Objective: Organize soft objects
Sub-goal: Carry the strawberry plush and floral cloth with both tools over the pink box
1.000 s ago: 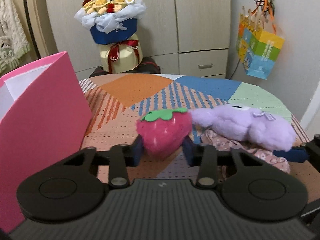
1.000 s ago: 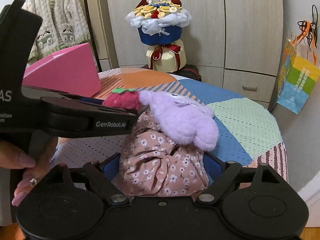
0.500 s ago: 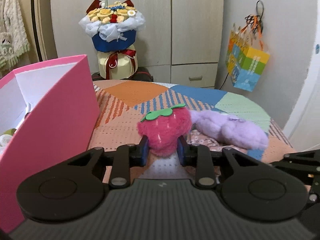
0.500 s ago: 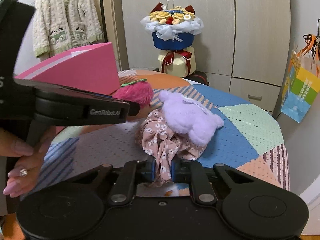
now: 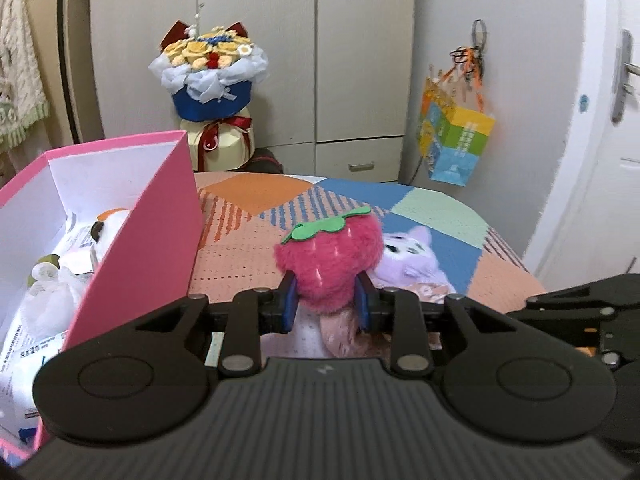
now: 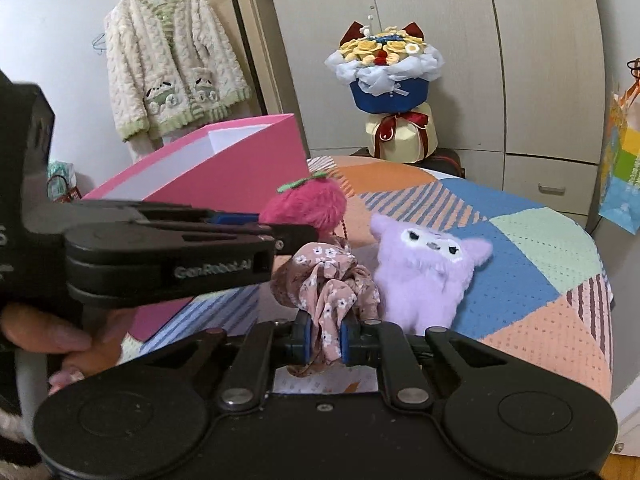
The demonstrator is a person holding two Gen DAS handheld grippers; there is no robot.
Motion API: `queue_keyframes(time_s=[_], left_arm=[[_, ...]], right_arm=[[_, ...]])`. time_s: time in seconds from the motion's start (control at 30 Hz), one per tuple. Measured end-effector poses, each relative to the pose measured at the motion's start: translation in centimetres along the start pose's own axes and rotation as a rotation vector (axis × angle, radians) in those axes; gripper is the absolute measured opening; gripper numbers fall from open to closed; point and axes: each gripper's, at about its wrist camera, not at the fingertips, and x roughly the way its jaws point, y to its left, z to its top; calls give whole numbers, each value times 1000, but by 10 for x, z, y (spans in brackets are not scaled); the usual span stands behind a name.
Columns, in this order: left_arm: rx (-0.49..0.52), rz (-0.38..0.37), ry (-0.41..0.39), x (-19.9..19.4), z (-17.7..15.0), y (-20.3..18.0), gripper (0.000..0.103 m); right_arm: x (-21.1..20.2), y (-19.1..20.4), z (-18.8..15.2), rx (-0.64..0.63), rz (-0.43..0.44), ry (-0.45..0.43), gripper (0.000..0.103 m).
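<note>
Behind your round surface [image 5: 440, 208], w/ its patchwork cloth in orange, blue, green & stripes, stand pale wardrobe doors [image 5: 360, 60] and a wrapped bouquet [image 5: 210, 76]; a colourful gift bag [image 5: 454, 140] hangs on the wall at right, and a fuzzy cream cardigan [image 6: 168, 76] hangs at left in the right wrist view. Your left gripper [image 5: 325, 306] is pinching the pink strawberry plush [image 5: 328, 260] low on its body, blue pads [image 5: 289, 306] pressed into the fur on both sides; the plush sits lifted off the cloth, green felt leaf on top, just right of the pink box [image 5: 160, 220]. That box is open at the top, white inside, w/ a white-and-orange plush & printed packets already in it. Your right gripper [image 6: 323, 338] is closed tight on a bunched floral fabric piece [image 6: 326, 280], pink w/ small white flowers, gathered up above the pads and hanging a bit below them. A purple plush [image 6: 428, 276] w/ pointed ears lies on the blue patch, just beside the fabric on its right, face up toward the camera. In the right wrist view the left gripper's arm crosses from the left edge, your hand [image 6: 52, 336] on its grip, w/ the strawberry at its tip above and behind the fabric, in front of the box's near corner.
</note>
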Motion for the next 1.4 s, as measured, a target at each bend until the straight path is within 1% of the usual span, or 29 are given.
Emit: queue_keyframes(time_s=[0.17,0.33,0.43,0.47,0.6,0.67,0.8,0.87,0.93,1.0,1.17,1.3,1.4], left_arm=[[8,-44,-1,-21,-14,-4,27],[14,-76,-16,-47,-29,-5,27],[17,-131,-21,-65,-36,-2,27],[24,-136,-25,-70,-38,-2,27],[58,-128,-41,-91,-46,2,27],[68,-137,-42,-102,-49,7,27],[108,-107,-67,-125,-54,13,27],[113,-110,-55,-134,-56,19,27],[121,-123,-27,-143,-58,25,27],[133,-118,-6,-152,-60,31,27],[132,-150,32,-181,-60,56,27],[107,-207,101,-204,-54,84,27],[83,-249,147,-216,-51,102,27]], right_arm=[[-15,15,-13,-10,-29,6,16],[-28,26,-25,-13,-79,29,16],[-37,32,-35,-13,-98,40,16],[-40,34,-38,-13,-109,43,16],[-57,42,-47,-10,-132,51,16],[-66,48,-51,-17,-147,57,16],[-83,62,-56,-25,-156,71,16],[-89,67,-55,6,-137,81,16],[-97,73,-54,45,-102,82,16],[-103,88,-52,46,-69,72,16],[-109,124,-41,-3,5,70,16],[-105,149,-27,-50,53,64,16],[-100,166,-14,-93,77,40,17]])
